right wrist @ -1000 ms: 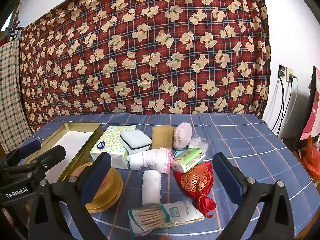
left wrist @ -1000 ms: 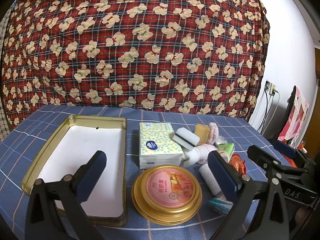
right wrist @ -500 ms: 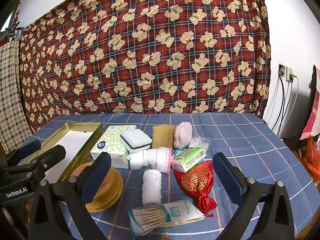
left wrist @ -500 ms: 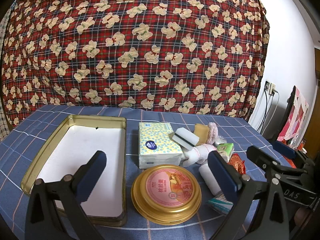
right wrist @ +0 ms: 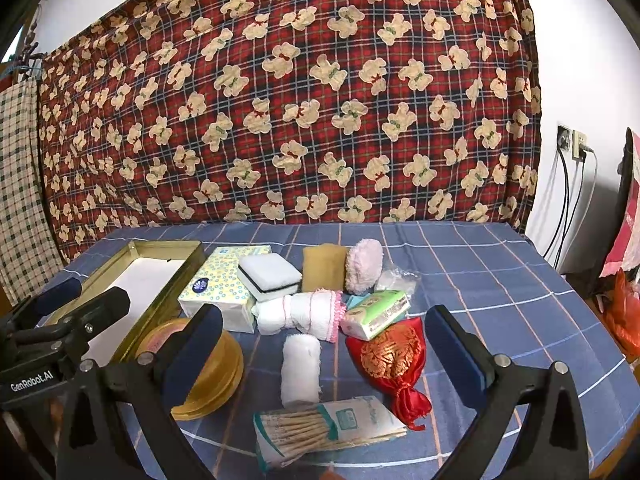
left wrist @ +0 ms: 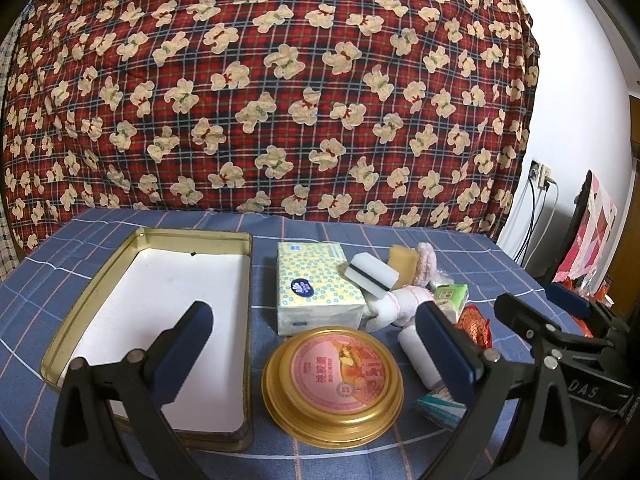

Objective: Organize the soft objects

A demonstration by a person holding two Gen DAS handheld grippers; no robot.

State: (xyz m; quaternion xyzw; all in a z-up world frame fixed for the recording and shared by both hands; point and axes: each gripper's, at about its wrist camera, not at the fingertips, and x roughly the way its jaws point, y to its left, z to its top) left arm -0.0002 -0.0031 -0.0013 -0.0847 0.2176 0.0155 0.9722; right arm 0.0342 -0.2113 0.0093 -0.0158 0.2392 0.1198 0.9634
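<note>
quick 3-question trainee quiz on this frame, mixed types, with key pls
1. True or false: the rectangular gold tin already holds a soft object.
2. Which lies nearest the right gripper? A) red satin pouch B) cotton swab pack C) pink puff
3. Fill in: the white sponge with a dark stripe leans on the ____ pack.

Key: 1 false, its white bottom is bare; 2 B; 3 tissue.
</note>
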